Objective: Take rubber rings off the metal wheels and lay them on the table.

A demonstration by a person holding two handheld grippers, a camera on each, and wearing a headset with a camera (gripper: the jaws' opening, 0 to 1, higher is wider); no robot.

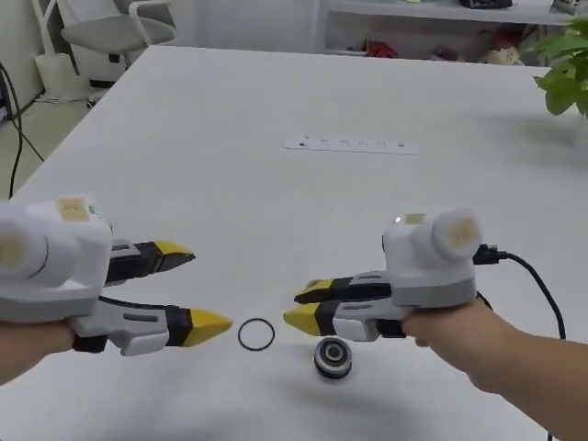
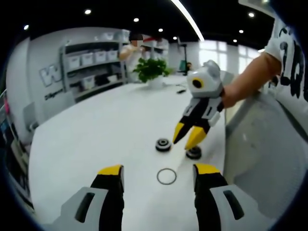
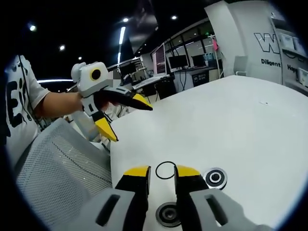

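Note:
A loose black rubber ring (image 1: 256,333) lies flat on the white table (image 1: 276,184), between my two grippers. My left gripper (image 1: 197,287) is open wide just left of it, nothing between its jaws. Just right of the ring, my right gripper (image 1: 301,307) is open by a narrow gap and holds nothing. A metal wheel (image 1: 333,356) lies below its tips. The left gripper view shows the ring (image 2: 166,176) ahead of the jaws, two wheels (image 2: 163,144) (image 2: 194,153) and the right gripper (image 2: 186,139) above them. In the right gripper view, the ring (image 3: 166,170) sits past the tips, with wheels (image 3: 215,177) (image 3: 168,214) nearby.
A flat white strip (image 1: 349,144) lies farther back on the table. A green plant (image 1: 565,73) stands at the far right edge, office chairs (image 1: 110,32) beyond the far left corner. A grey mesh chair back (image 3: 57,168) is close to the table's near edge.

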